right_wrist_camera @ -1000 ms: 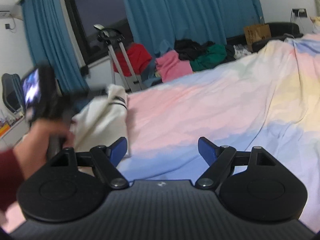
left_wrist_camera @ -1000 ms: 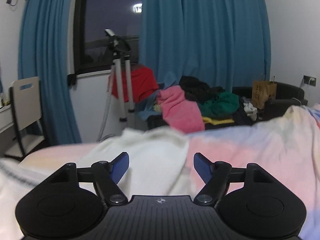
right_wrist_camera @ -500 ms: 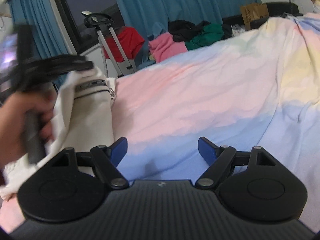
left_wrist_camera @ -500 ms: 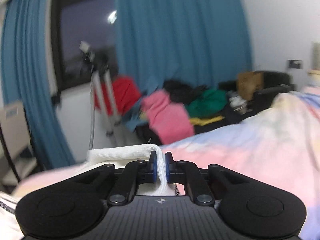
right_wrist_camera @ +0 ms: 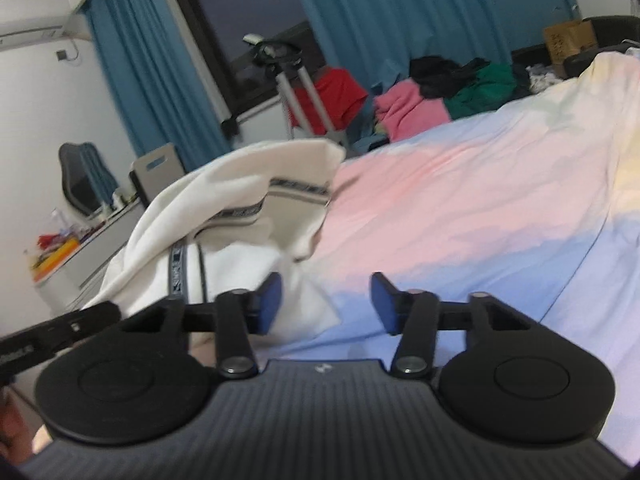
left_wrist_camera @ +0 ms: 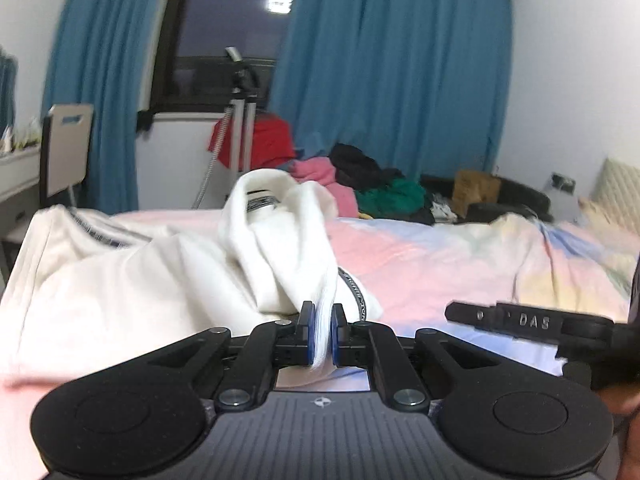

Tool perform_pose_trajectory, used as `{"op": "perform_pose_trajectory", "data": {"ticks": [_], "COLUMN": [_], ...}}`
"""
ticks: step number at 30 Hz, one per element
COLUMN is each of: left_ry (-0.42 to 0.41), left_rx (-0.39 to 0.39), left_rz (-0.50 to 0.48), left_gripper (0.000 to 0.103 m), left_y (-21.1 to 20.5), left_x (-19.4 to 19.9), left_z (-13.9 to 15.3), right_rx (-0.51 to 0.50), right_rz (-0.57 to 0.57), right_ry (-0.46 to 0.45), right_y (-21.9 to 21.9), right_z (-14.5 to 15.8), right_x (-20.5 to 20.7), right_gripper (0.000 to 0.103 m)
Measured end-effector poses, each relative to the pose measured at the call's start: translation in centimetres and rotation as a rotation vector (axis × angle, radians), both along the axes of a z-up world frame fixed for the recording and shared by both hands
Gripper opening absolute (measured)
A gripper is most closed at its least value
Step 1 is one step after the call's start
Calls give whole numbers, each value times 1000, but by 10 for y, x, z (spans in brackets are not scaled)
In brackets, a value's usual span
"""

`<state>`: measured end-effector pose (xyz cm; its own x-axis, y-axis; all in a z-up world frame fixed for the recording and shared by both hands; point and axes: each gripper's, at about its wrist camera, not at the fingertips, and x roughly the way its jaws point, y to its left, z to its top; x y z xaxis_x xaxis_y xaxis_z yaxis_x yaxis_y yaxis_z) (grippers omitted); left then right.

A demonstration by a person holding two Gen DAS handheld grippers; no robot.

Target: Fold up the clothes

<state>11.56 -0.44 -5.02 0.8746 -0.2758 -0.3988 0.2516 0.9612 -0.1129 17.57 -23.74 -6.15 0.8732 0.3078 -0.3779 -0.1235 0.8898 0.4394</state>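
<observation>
A white garment (left_wrist_camera: 168, 276) with a dark patterned trim band lies bunched on the pastel bedspread (left_wrist_camera: 460, 264). My left gripper (left_wrist_camera: 321, 334) is shut on a fold of its fabric and holds that part lifted. The garment also shows in the right wrist view (right_wrist_camera: 240, 220), draped at the left. My right gripper (right_wrist_camera: 325, 302) is open and empty, low over the bedspread (right_wrist_camera: 480, 208) beside the garment's lower edge. Part of the right gripper's body shows at the right in the left wrist view (left_wrist_camera: 520, 322).
A pile of pink, green and black clothes (left_wrist_camera: 372, 188) lies beyond the bed under blue curtains (left_wrist_camera: 392, 64). A tripod-like stand (left_wrist_camera: 240, 128) with a red cloth, a chair (left_wrist_camera: 66, 148) and a desk stand at the left. A cardboard box (left_wrist_camera: 476, 192) is at the right.
My left gripper closed on the white garment and pulled it up and to the right across the bed. My right gripper moved closer to the garment and stayed open.
</observation>
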Motion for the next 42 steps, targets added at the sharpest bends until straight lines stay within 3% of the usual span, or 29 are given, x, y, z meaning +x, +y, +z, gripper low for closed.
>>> {"op": "perform_pose_trajectory", "data": {"ticks": [4,8,14,20,23,25,26,27,31,35,40,42], "left_ry": [36,24,34,70,72,67,58,51,47,-42,-52,-56], "left_rx": [-27,-20,-98,-173,-193,-208,-207,-203,-208,-128,-196,-224], "left_rz": [6,-10,-41,-69,-91,-112,-121,-126,-129,-187,-206,-186], "left_gripper": [8,8,8,8,8,8,8,8,8,14,16,29], "left_y": [10,18,37,50,56,60,62,63,65,62,76,81], "left_x": [8,8,22,46,58,64,66,69,71,63,61,59], "left_z": [-2,-12,-26,-48,-59,-66,-68,-70,-73,-65,-55,-51], "right_rx": [60,109,129,104,-42,-86,-107,-121,-169,-176,-93,-64], "right_rz": [51,54,63,45,-26,-53,-66,-76,-115,-197,-325,-391], "right_ry": [94,133,149,255,299,326,334,317,202,87,19,16], "right_y": [7,15,43,74,93,95,95,93,75,33,-56,-94], "right_z": [3,27,61,49,33,18,12,12,29,66,91,89], "right_x": [7,49,171,289,326,333,335,331,307,269,204,175], "right_gripper": [47,49,52,52,52,45,22,9,5,5,5,5]}}
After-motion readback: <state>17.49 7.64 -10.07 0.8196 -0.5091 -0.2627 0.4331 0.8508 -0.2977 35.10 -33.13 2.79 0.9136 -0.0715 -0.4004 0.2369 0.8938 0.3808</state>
